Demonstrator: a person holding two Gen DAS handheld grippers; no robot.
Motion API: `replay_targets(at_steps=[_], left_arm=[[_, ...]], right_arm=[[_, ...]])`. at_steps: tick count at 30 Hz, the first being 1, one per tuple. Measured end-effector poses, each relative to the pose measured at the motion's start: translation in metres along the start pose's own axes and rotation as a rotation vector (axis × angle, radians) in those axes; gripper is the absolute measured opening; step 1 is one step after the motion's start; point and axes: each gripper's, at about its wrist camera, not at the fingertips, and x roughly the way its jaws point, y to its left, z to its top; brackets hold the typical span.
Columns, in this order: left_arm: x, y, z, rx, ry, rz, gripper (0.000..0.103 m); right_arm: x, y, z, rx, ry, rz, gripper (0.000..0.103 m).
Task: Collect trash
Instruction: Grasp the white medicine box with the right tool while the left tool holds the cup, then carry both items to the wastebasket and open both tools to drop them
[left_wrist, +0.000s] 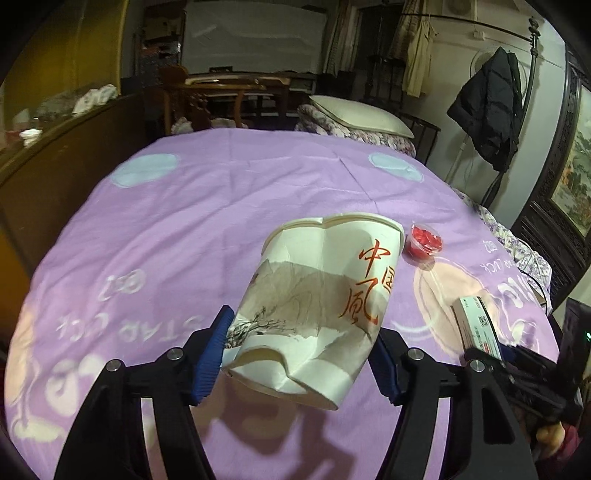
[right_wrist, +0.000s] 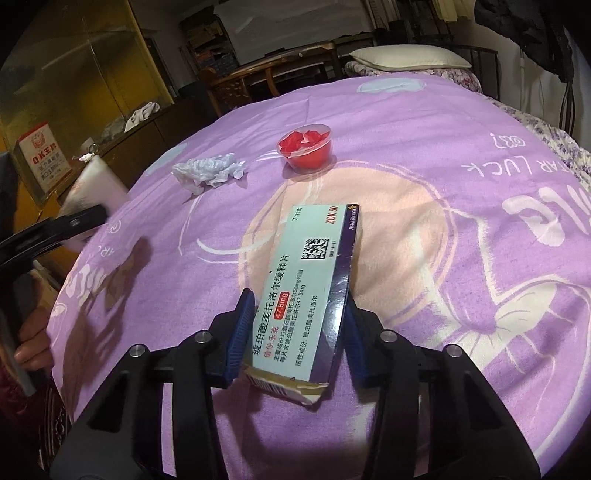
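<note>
Left gripper (left_wrist: 301, 354): pinching crumpled paper cup (left_wrist: 317, 295), held above the bedspread (left_wrist: 221, 192). Right gripper (right_wrist: 295, 336): clamped on medicine box (right_wrist: 306, 291), also raised. Advice: hold both squeezes firm; tissue (right_wrist: 210, 171) and red tub (right_wrist: 306, 147) remain.

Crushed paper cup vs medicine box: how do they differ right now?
The crumpled white paper cup with red characters is round and dented; the flat pale-blue cardboard medicine box is rectangular with a torn near end. The cup sits in the left claw, lifted and tilted; the box sits in the right claw, its far end low over the purple bedsheet. Both are gripped between blue pads.
</note>
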Motion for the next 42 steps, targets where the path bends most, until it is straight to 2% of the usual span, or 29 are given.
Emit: replay_targets(at_steps=[7, 23, 35, 42], left_arm=[[-0.052, 0.001, -0.011, 0.007, -0.05, 0.046, 0.067], [-0.184, -0.013, -0.039, 0.017, -0.23, 0.13, 0.067], [-0.32, -0.004, -0.105, -0.003, -0.373, 0.216, 0.067], [-0.366, 0.043, -0.151, -0.068, -0.351, 0.325, 0.067]], right_arm=[[-0.018, 0.011, -0.002, -0.04, -0.052, -0.012, 0.043], [-0.122, 0.077, -0.004, -0.12, -0.199, 0.227, 0.043], [-0.201, 0.152, -0.038, -0.268, -0.264, 0.399, 0.043], [-0.22, 0.202, -0.056, -0.353, -0.227, 0.497, 0.043]])
